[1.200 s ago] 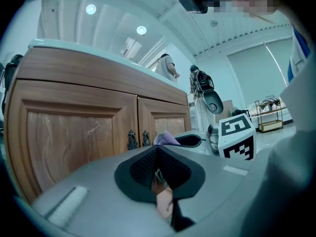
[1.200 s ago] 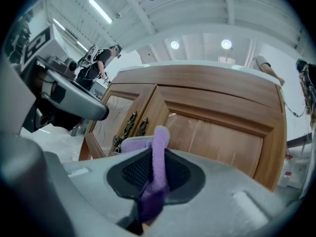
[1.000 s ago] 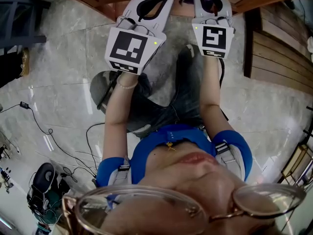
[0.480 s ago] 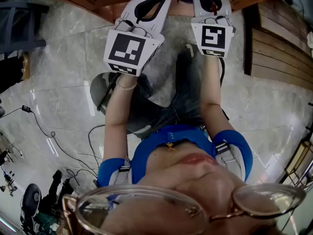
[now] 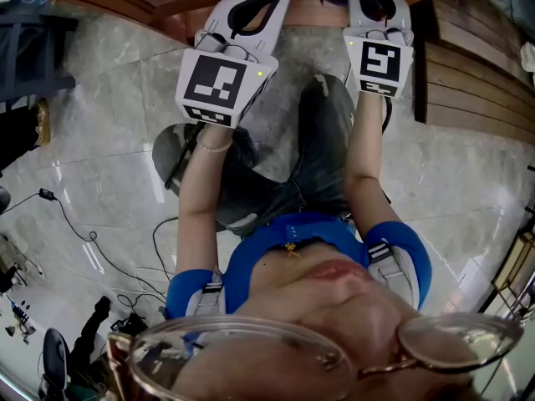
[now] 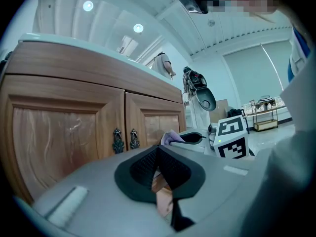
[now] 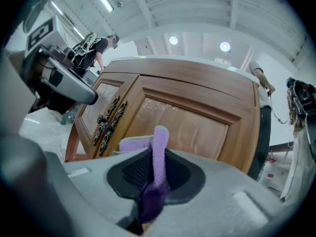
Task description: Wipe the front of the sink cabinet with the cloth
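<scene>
Above a pale stone floor [image 5: 100, 140], the sink cabinet [image 7: 197, 117] is being faced from low down by both grippers, with its two panelled wooden doors filling their views. The left gripper [image 6: 158, 169] is being carried with its jaws closed together and nothing between them, and is being pointed at the lower edge of the doors. Beside it, the right gripper [image 7: 154, 171] is being clenched on the cloth [image 7: 159, 149]. This purple piece is being pinched low between the dark pads, with one strip standing up out of the jaws and a flatter fold being pushed forward. It is being aimed at the door panel just to the right of the ornate handles [image 7: 109, 116], which sit at the doors' meeting edge. Whether fabric is being pressed on the wood or held just short of it cannot be told. The cloth is being judged light, soft and limp, fleecy enough not to slip easily. It is best taken by a bunched fold near its middle, so that a pad of fabric, not the jaw tips, is being offered to the wood. Some snagging on the mouldings and handles is being reckoned possible.
</scene>
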